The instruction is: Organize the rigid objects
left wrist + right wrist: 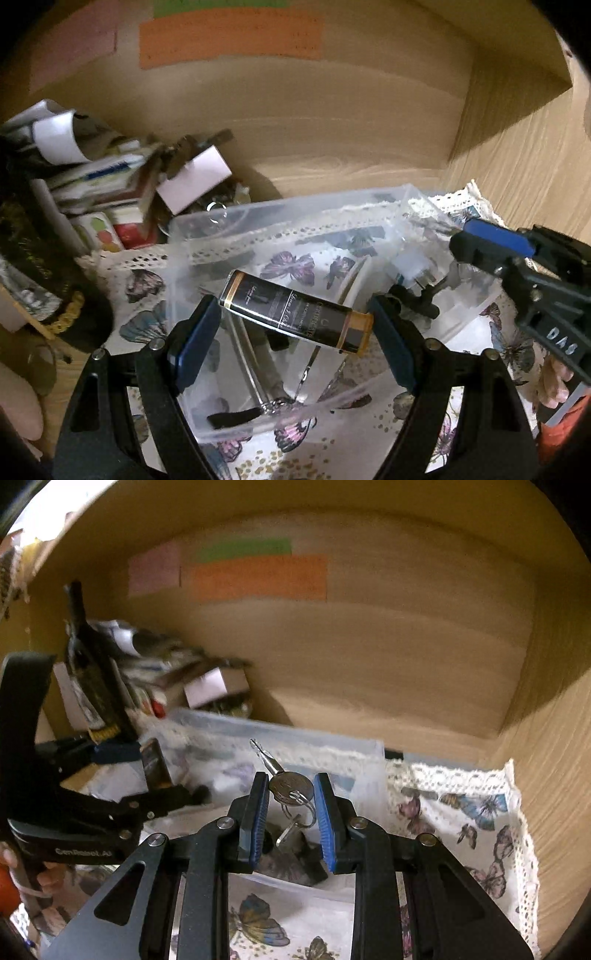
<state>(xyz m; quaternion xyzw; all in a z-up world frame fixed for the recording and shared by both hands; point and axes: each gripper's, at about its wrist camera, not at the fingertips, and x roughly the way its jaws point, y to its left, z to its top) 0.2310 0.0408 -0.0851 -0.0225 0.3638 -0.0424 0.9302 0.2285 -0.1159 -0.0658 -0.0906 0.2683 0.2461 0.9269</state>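
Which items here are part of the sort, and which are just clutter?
In play:
- black-and-gold tube, between the left gripper fingers
- keys on a ring, between the right gripper fingers
- clear plastic bin below both

Lying about:
- pile of boxes and papers at back left
- butterfly cloth
- coloured notes on the back wall

Light wooden cabinet wall, orange, green and pink paper notes stuck to its back panel, white butterfly-print cloth with lace edging spread over the shelf floor
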